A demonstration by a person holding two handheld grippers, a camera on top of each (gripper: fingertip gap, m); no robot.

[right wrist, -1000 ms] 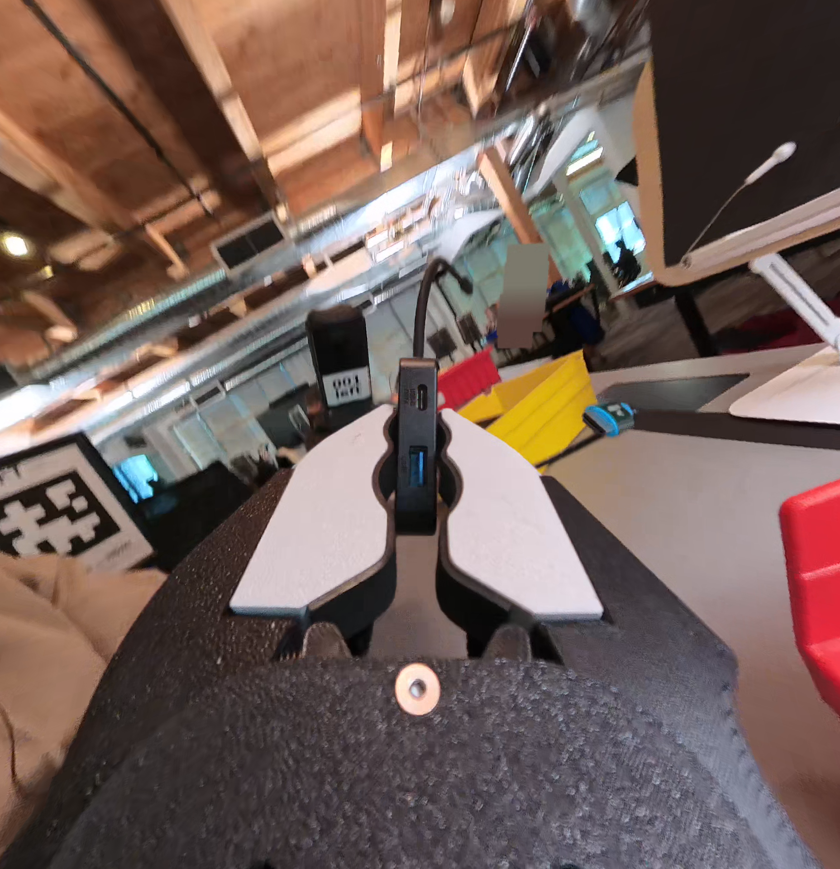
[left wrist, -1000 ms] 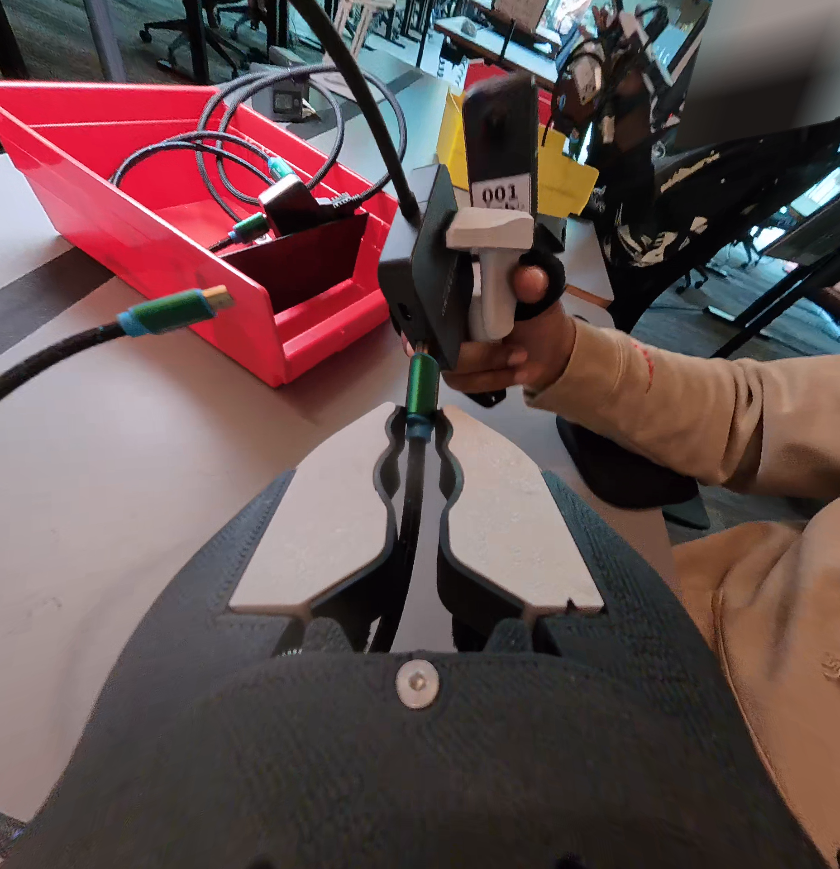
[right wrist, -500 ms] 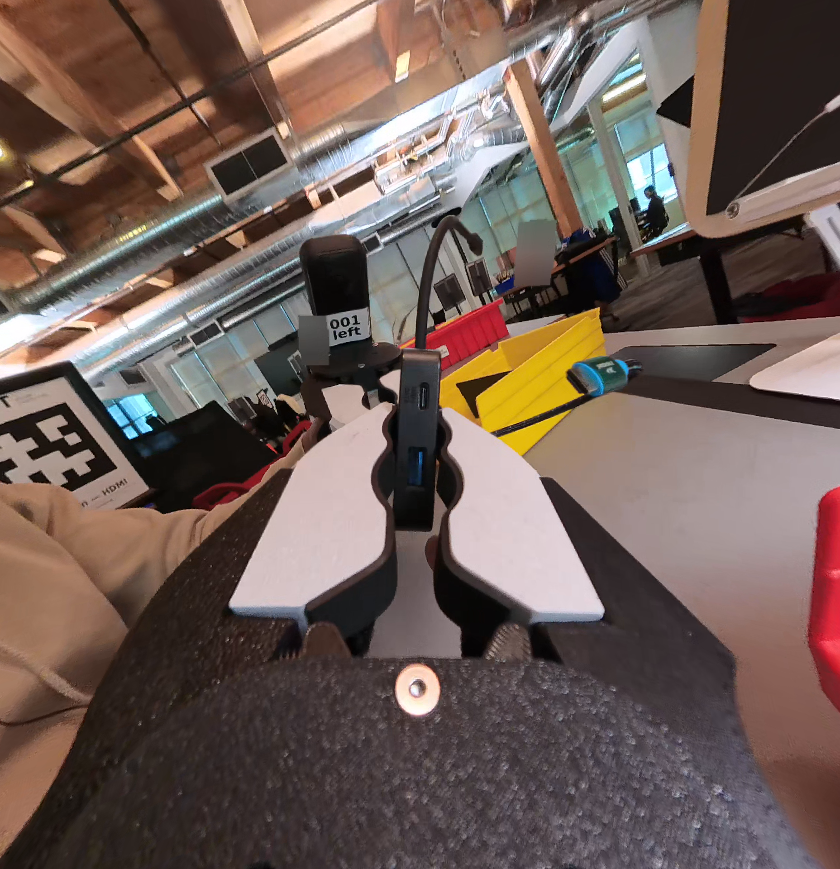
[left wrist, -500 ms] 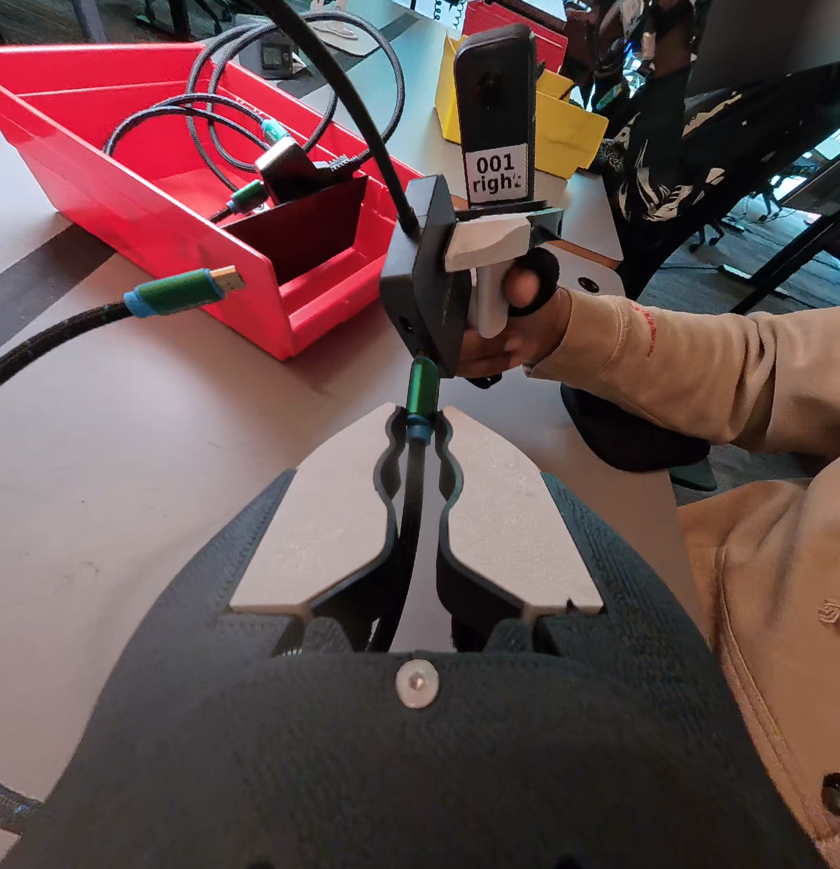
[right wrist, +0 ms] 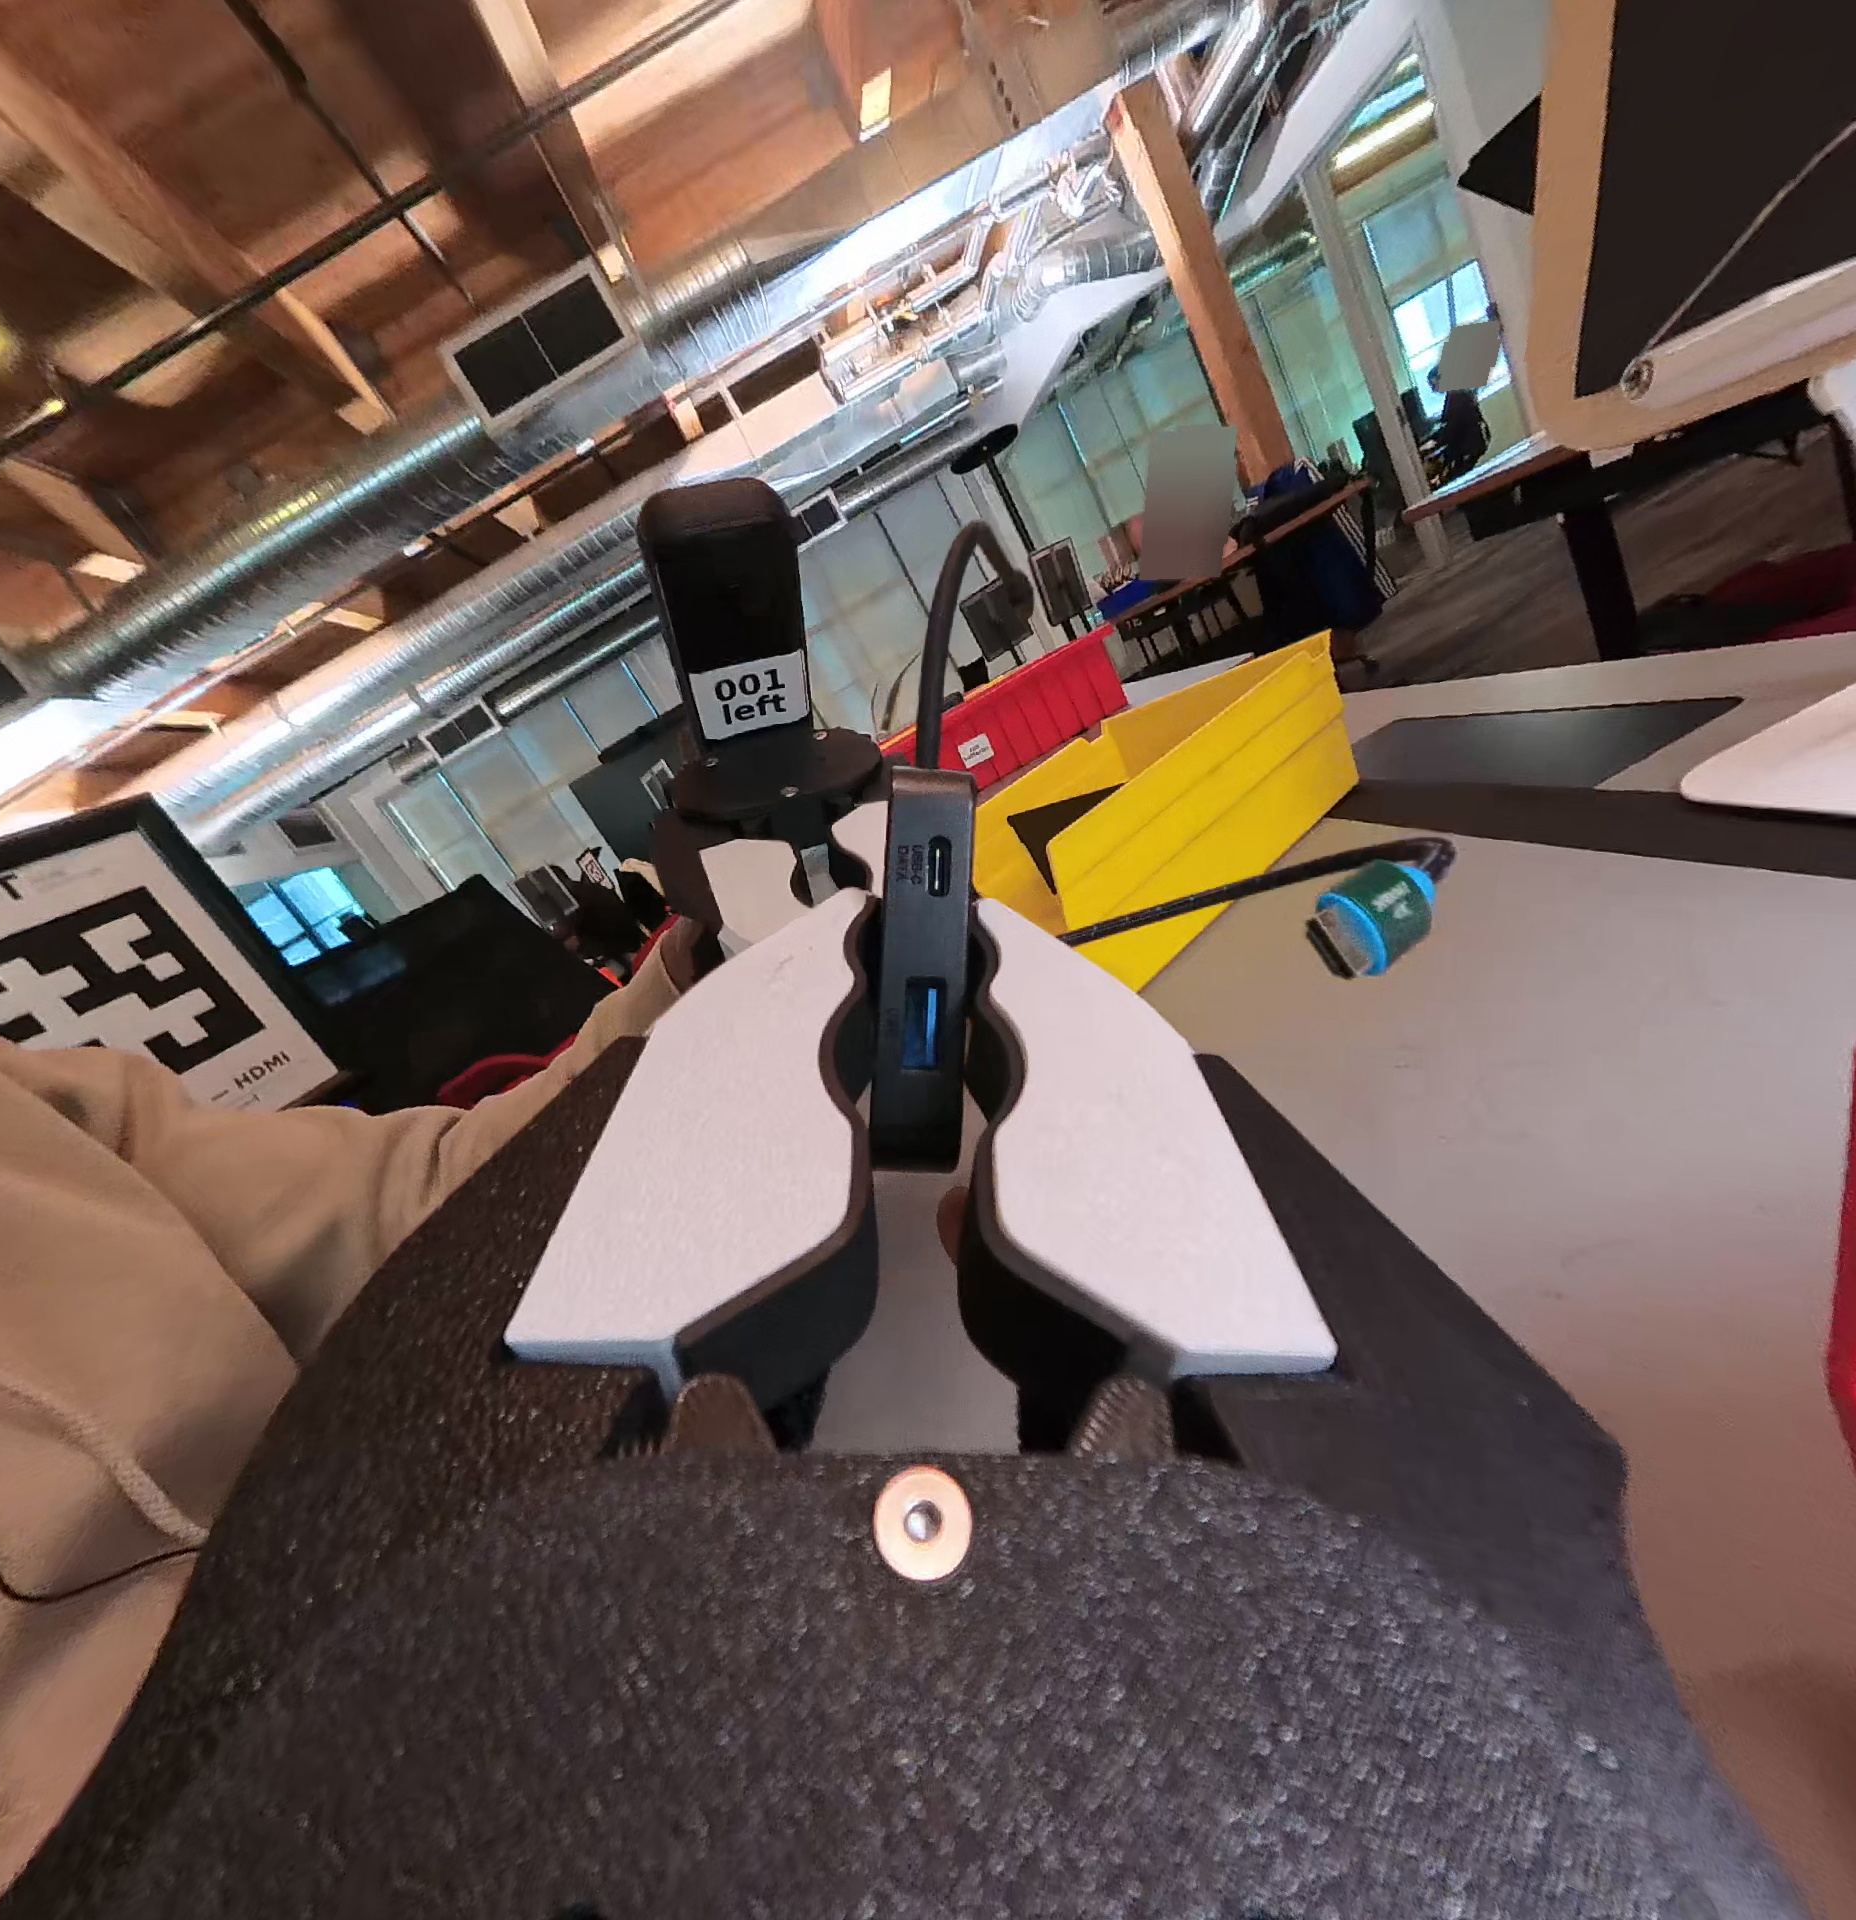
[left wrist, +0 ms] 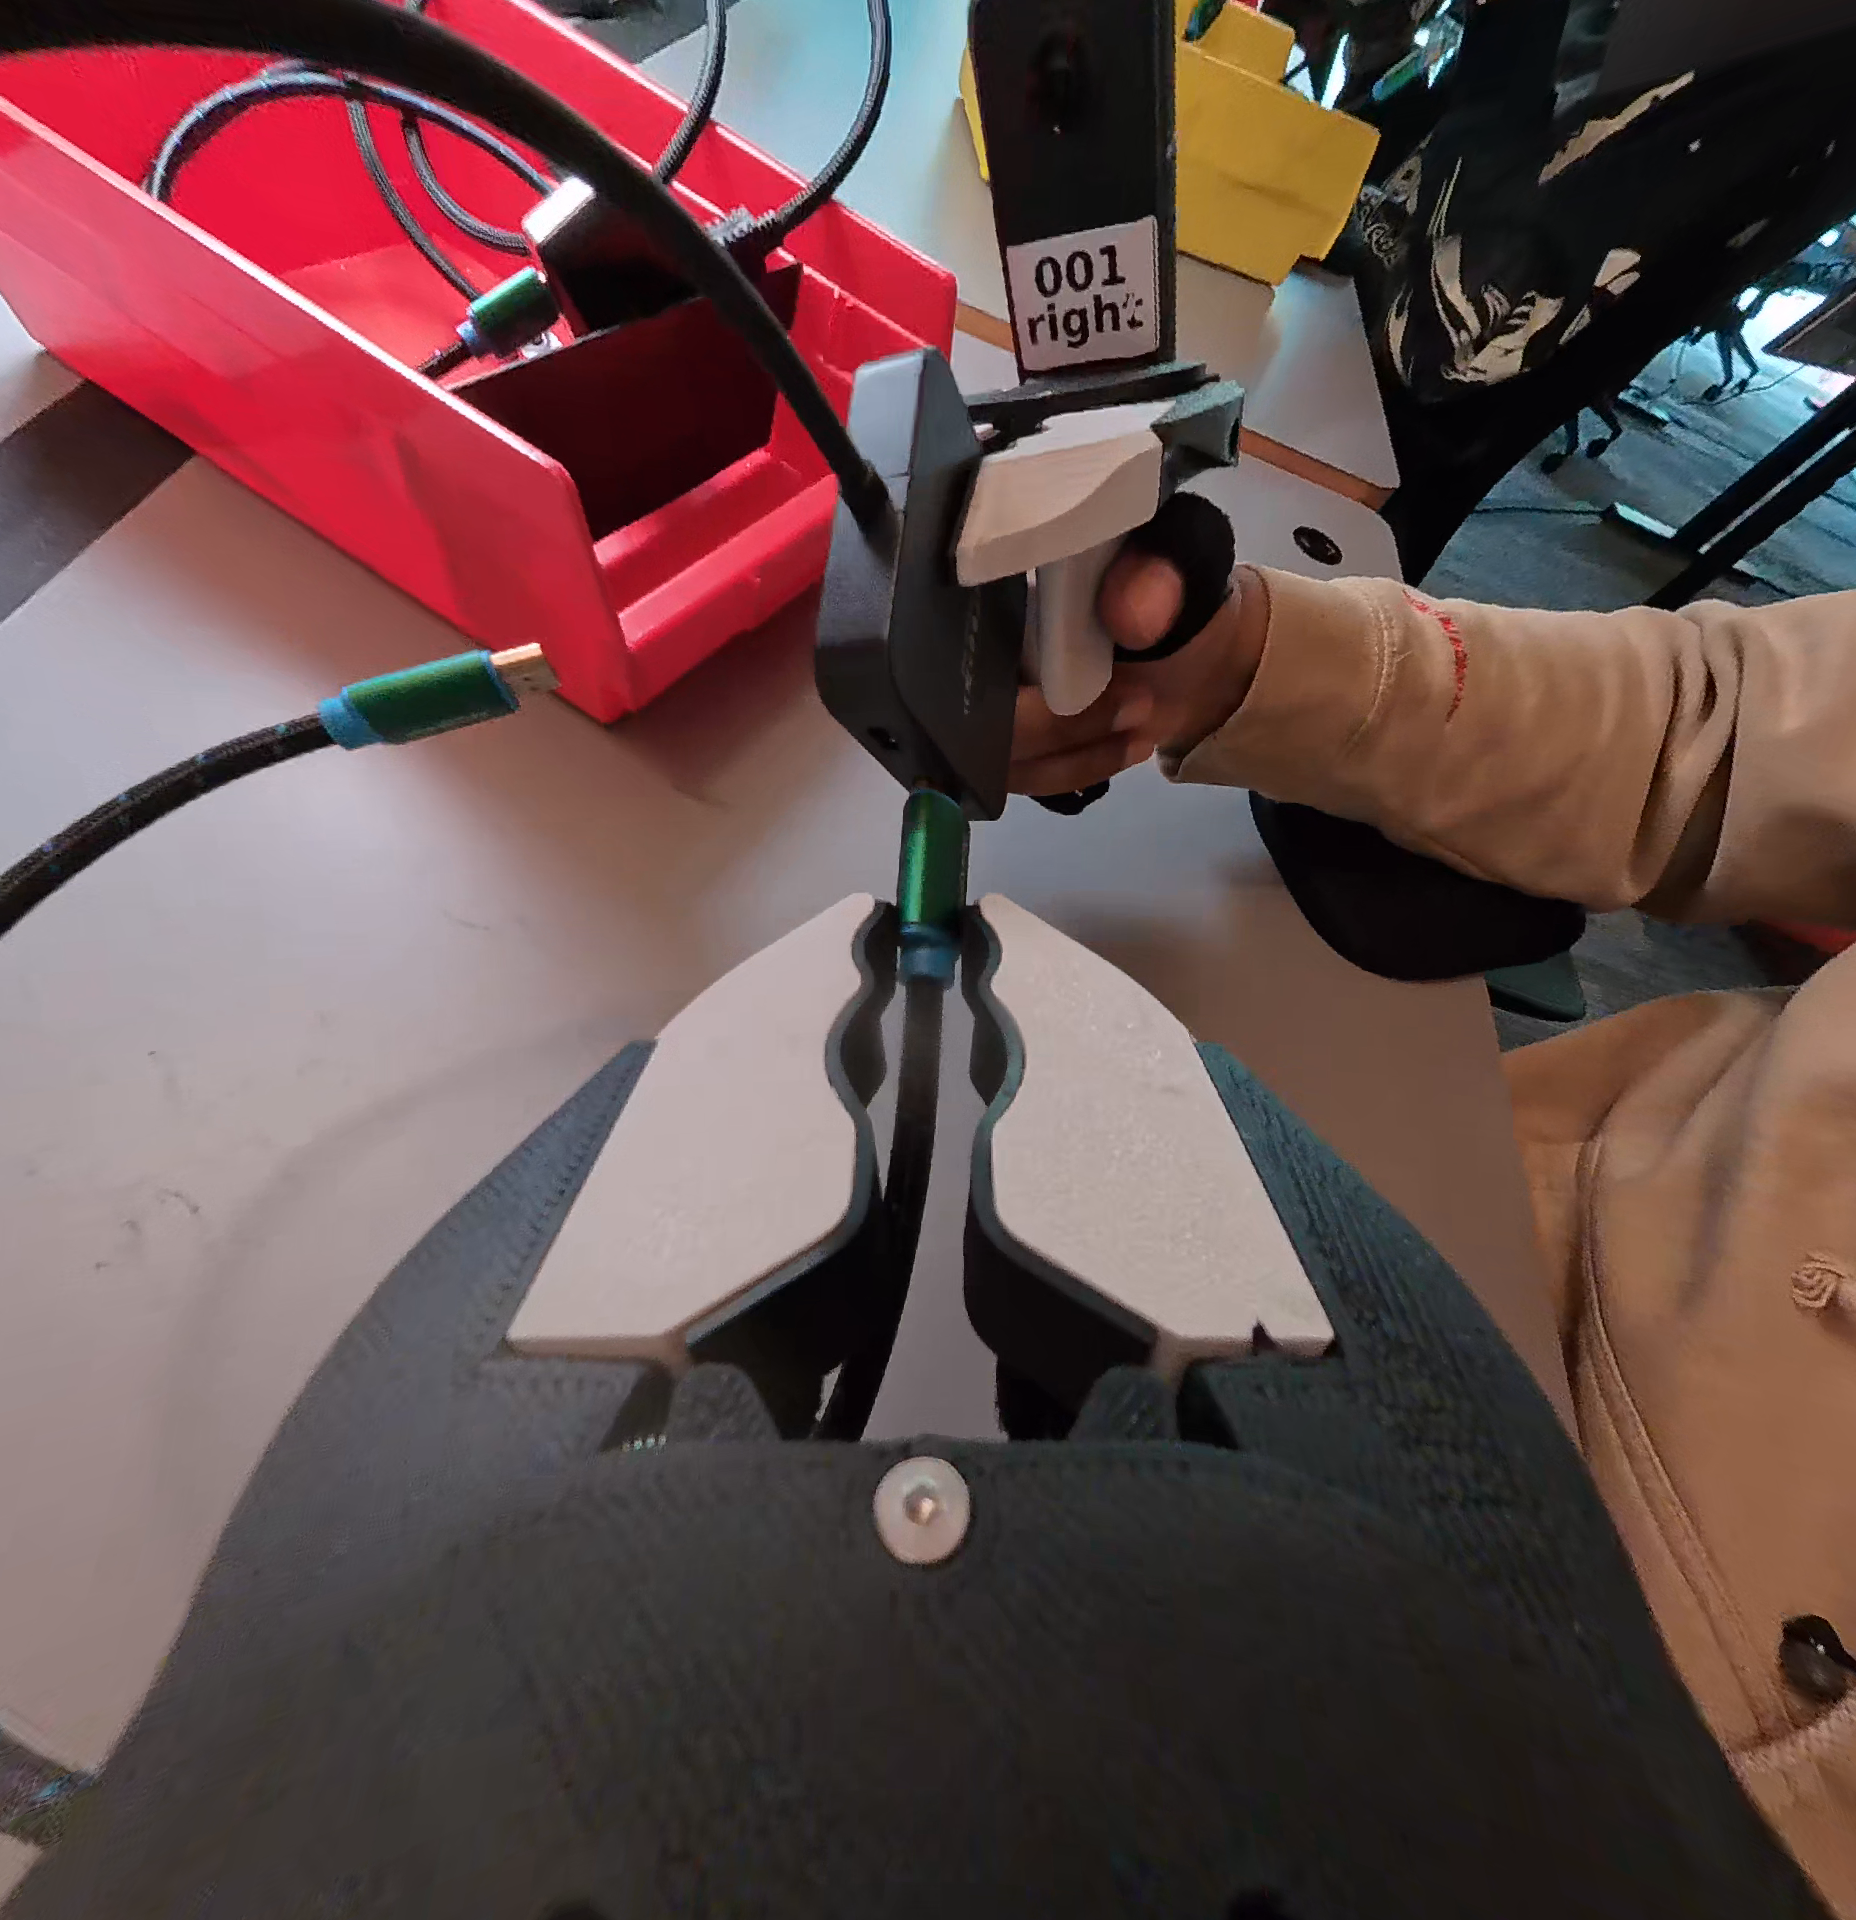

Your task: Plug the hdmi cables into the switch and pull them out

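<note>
pinching a green hdmi plug (left wrist: pixel 930 868), the left claw (left wrist: pixel 926 914) meets the labelled right claw's (right wrist: pixel 919 935) clamped switch (right wrist: pixel 922 997).

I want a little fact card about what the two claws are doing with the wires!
left claw: shut on the green plug, its tip meeting the switch
right claw: shut on the switch, a dark flat box held up off the table
loose cable: green plug with gold tip, lying on the grey table, unplugged
red bin: holds more coiled cables
yellow bin: behind the switch
</note>
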